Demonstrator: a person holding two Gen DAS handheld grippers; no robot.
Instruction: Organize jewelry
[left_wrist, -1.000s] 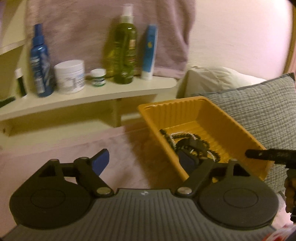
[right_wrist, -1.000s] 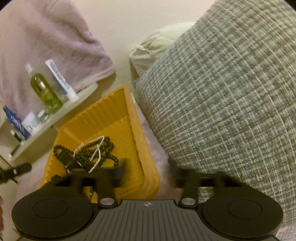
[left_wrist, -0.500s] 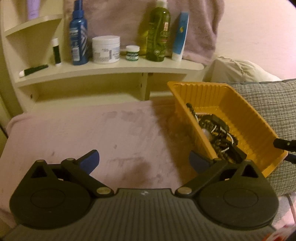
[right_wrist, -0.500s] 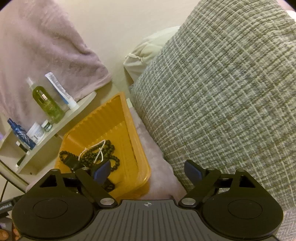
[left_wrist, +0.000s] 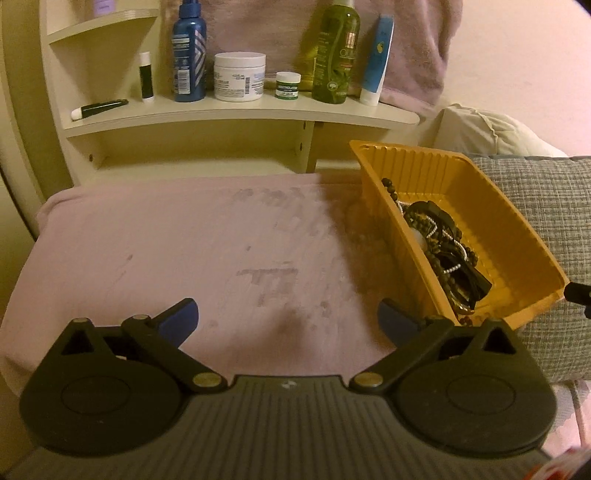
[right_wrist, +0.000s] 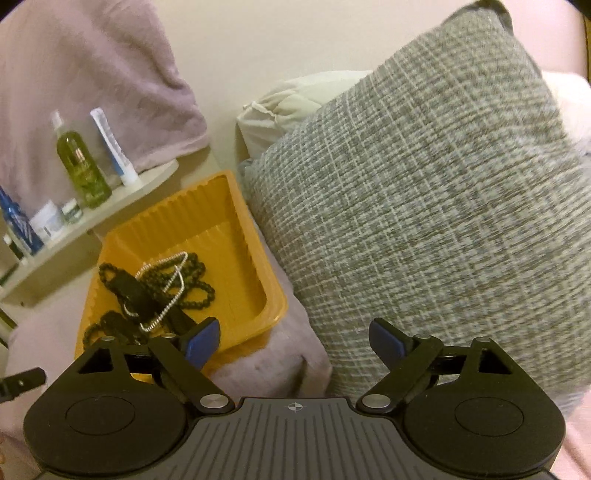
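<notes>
Fingers on both tools stand wide apart with nothing between them: left gripper (left_wrist: 288, 319) hangs over the bare pink blanket (left_wrist: 177, 240), right gripper (right_wrist: 294, 338) sits near the front corner of the tray, its left pad overlapping the rim in view.

Step in hand, as I read it: nothing is held and the jewelry looks gathered, so the task may be near its end or between picks. If another pick follows, come down over the tray from above, clear of the rim, and close on one strand only; the pile is tangled and a careless pinch would likely lift several at once.

Grey woven cushion (right_wrist: 424, 221): just beside the tray's right wall, cream pillow (right_wrist: 291, 99) behind it.

Yellow ribbed tray (left_wrist: 517, 236): rests on the blanket near the shelf (left_wrist: 236, 110) of bottles. Only container in play.

Contents: dark bead strands (right_wrist: 192, 280), a dark strap-like piece (right_wrist: 133, 291) and a pale fine chain (right_wrist: 173, 291), heaped together toward the tray's left side. The right half of the floor is bare.
</notes>
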